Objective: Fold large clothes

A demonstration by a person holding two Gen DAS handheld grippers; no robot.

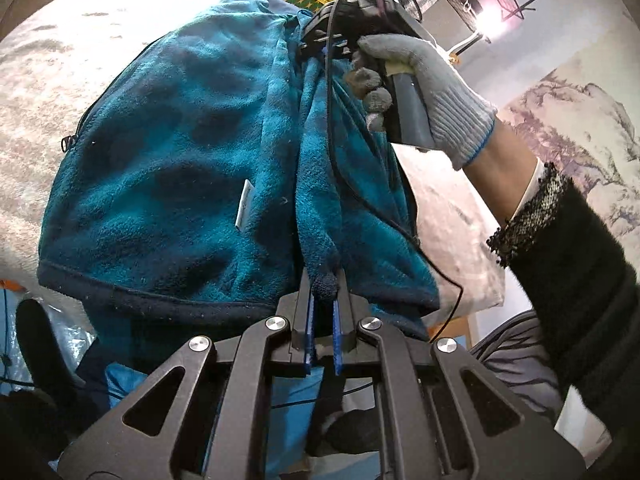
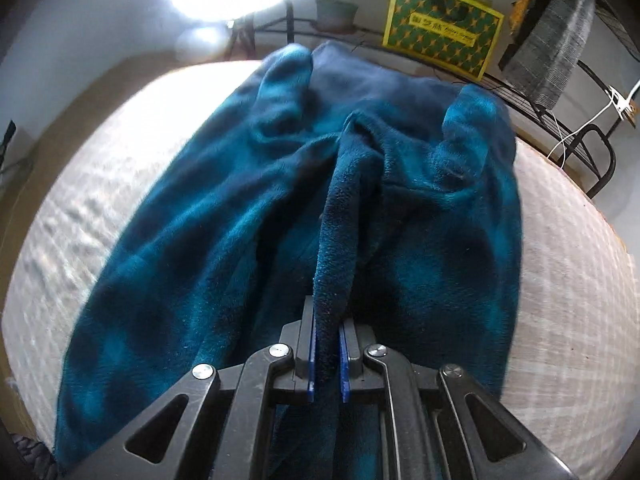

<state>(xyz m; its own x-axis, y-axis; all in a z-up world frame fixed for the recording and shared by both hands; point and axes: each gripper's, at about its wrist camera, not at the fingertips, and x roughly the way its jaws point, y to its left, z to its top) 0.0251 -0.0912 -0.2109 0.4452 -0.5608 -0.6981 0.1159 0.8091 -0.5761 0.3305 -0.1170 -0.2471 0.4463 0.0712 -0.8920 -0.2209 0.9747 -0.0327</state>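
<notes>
Over bed (image 2: 568, 320), fleece (image 2: 224, 216) stretches lengthwise away.

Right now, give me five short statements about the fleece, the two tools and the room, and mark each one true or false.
1. The left tool is shut on a dark edge of the teal fleece garment. True.
2. The right tool hangs open, clear of the fabric. False: it pinches a dark fold of the fleece.
3. The hand holding the right tool wears a grey knit glove. True.
4. The garment lies over a red tablecloth. False: the surface under it is pale and whitish.
5. A yellow and green box stands behind the garment. True.
</notes>
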